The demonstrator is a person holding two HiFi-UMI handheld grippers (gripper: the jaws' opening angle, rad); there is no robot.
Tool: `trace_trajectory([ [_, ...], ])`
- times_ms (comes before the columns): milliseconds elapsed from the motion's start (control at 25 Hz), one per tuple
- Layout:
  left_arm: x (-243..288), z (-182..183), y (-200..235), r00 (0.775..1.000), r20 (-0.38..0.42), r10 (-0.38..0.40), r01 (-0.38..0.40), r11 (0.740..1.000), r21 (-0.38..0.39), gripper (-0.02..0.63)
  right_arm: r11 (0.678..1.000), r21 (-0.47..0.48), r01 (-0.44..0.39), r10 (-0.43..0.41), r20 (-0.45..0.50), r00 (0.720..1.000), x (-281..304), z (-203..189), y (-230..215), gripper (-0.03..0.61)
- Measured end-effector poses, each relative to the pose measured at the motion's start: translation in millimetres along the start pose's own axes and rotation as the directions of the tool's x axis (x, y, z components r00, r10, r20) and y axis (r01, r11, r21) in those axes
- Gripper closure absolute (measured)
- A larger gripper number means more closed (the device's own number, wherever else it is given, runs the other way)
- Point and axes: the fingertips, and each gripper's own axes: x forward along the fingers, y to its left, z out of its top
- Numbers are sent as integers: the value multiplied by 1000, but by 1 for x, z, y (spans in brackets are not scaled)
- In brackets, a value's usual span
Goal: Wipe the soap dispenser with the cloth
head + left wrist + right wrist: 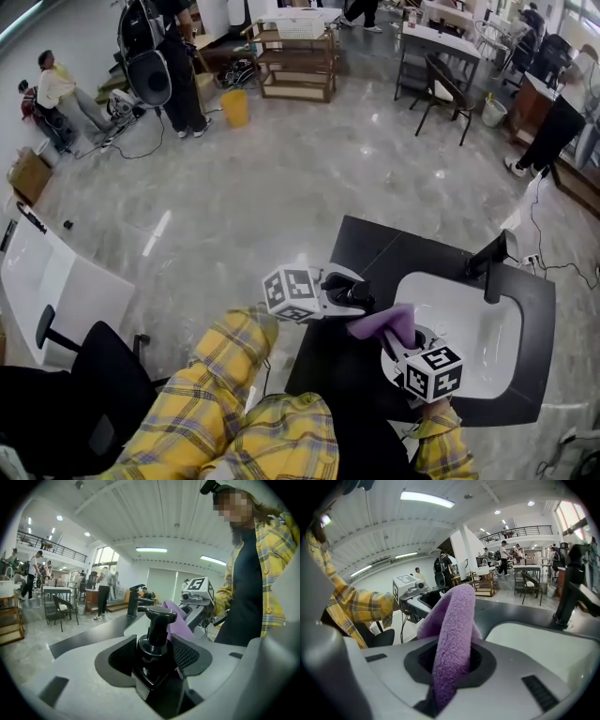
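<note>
The left gripper is clamped on the soap dispenser, a black pump bottle. Both ribbed pads sit against its shoulders, the jaws stand fairly wide around it, and the pump head rises between them. In the head view this gripper hangs over the left edge of the counter, so the bottle is carried in the gripper rather than standing on the dark top.

The right gripper is closed on the cloth, a purple fleecy one. The cloth is pinched between narrow jaws and stands up out of them in a folded loop. In the head view the cloth sits between the two grippers, above the counter between its left edge and the white sink. The two grippers point toward each other there, their marker cubes turned outward.

Seen from the left gripper view, the cloth lies right behind the pump head and runs down beside the right-hand pad, close against the bottle's far side. Whether it presses on the bottle cannot be told.

A black faucet stands at the sink's far rim. Yellow plaid sleeves fill the lower part of the head view. A black office chair stands on the floor well left of the counter.
</note>
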Motion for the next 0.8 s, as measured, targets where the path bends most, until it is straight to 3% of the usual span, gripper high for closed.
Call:
trace_trajectory([
  [80,-6,4,1,999,33,17,-16,999,-29,399,1000,-10,1,-1,1,1000,0,2,0,541],
  [160,-18,15,2,991,123,49,-40,996,-80,399,1000,-21,1,-1,5,1000,1,6,0,541],
  [240,-31,23,1,974,209,87,-61,990,-128,399,1000,-28,-5,5,14,1000,2,11,0,541],
  [360,-46,24,-2,950,280,142,-92,978,-185,399,998,-54,-25,26,27,999,5,21,6,541],
  [640,-49,20,-10,920,311,240,-174,958,-226,399,982,-185,-29,43,74,996,18,47,19,541],
  [800,-48,18,-14,911,315,268,-195,950,-244,399,980,-197,-16,31,70,997,27,49,18,541],
])
